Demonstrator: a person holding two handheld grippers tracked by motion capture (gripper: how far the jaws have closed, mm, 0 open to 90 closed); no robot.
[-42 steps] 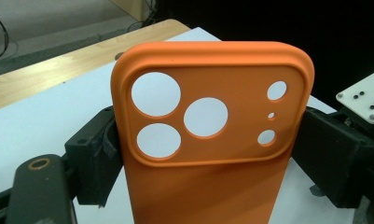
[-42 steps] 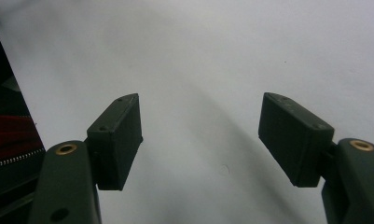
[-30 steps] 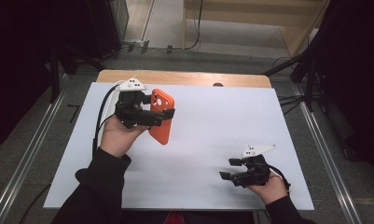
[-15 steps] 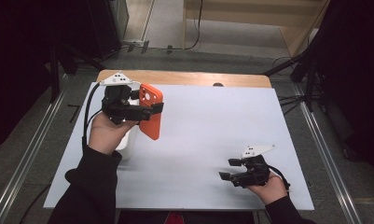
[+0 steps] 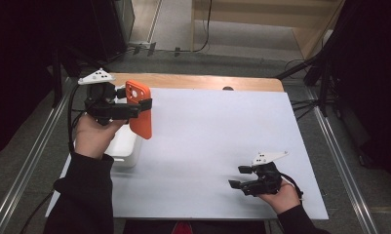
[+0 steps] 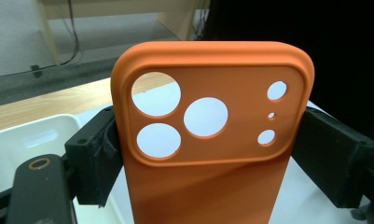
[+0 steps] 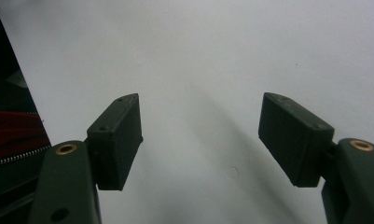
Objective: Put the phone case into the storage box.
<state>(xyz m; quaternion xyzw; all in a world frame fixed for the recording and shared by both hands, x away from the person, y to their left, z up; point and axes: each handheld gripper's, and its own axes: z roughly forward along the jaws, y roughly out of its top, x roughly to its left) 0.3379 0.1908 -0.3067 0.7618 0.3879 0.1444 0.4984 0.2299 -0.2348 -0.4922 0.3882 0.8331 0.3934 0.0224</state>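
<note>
Orange phone case, shifted left, over white bin

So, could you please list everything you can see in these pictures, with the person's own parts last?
phone case: one, orange, with round camera cut-outs, held above the table's left part between the left gripper's jaws.
bin: one, white, on the table's left edge, below the left hand.
table: one, white top with a wooden strip along the far edge.
small dark thing: one, on the far edge; too small to tell.
left gripper: one, black, shut on the phone case.
right gripper: one, black, jaws open with nothing between them, low over the table's near right.
hands: two, dark sleeves, coming in from the bottom.
</note>
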